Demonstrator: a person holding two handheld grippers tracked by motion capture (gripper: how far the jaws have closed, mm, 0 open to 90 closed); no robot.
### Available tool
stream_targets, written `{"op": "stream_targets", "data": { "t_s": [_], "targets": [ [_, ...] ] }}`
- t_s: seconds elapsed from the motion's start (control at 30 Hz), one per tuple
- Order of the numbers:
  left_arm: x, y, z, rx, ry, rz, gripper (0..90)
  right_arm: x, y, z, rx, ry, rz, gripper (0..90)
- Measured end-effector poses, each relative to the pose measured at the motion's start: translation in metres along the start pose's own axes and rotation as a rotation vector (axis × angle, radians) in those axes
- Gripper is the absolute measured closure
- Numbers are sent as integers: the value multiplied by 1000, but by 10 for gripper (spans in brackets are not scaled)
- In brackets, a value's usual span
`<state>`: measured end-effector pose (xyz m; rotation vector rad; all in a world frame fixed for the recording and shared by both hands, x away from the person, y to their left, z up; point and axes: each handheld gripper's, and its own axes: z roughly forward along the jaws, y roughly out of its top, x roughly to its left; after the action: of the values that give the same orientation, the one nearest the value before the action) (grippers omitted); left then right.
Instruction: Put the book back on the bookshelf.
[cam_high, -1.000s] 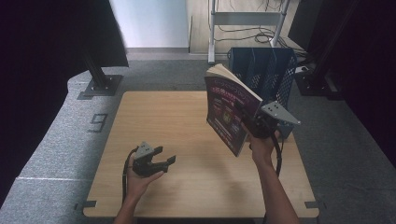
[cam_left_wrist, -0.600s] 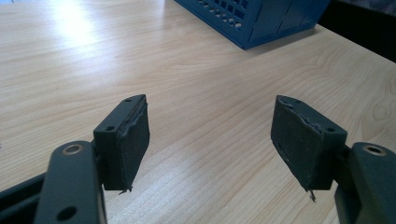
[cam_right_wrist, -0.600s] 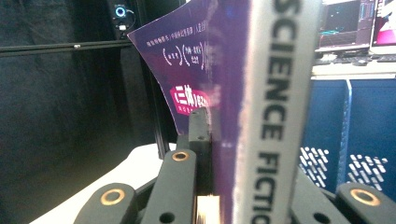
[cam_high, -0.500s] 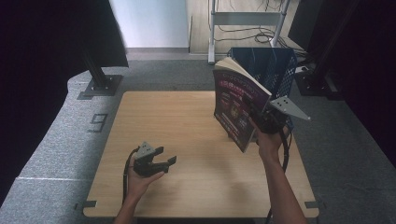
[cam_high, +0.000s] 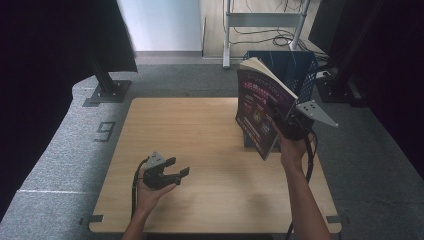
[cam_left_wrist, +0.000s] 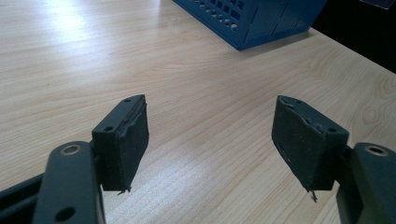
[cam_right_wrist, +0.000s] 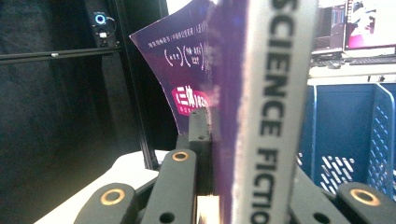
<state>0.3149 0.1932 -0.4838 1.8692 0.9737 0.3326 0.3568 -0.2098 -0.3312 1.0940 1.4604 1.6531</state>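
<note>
The right claw (cam_high: 278, 121) is pinching a purple paperback book (cam_high: 260, 110) and holds it upright in the air over the far right part of the tabletop (cam_high: 200, 130), just in front of a blue slotted crate (cam_high: 295, 67) at the far right corner. Over the past second the book has shifted to the right and a little higher, closer to the crate, which suggests it is being carried there for filing. In the right gripper view the book's spine (cam_right_wrist: 273, 107) stands between the dark jaws with the crate's wall (cam_right_wrist: 345, 140) just behind. The left claw (cam_high: 176, 167) rests near the front left of the tabletop, unmoved, its pads (cam_left_wrist: 123, 140) spread wide with nothing between them.
</note>
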Motion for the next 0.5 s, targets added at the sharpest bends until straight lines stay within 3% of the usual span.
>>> {"op": "stream_targets", "data": {
  "t_s": [0.5],
  "targets": [
    [-3, -1, 3, 9, -9, -2, 275, -15, 2, 2, -13, -51, 2, 820]
  ]
}}
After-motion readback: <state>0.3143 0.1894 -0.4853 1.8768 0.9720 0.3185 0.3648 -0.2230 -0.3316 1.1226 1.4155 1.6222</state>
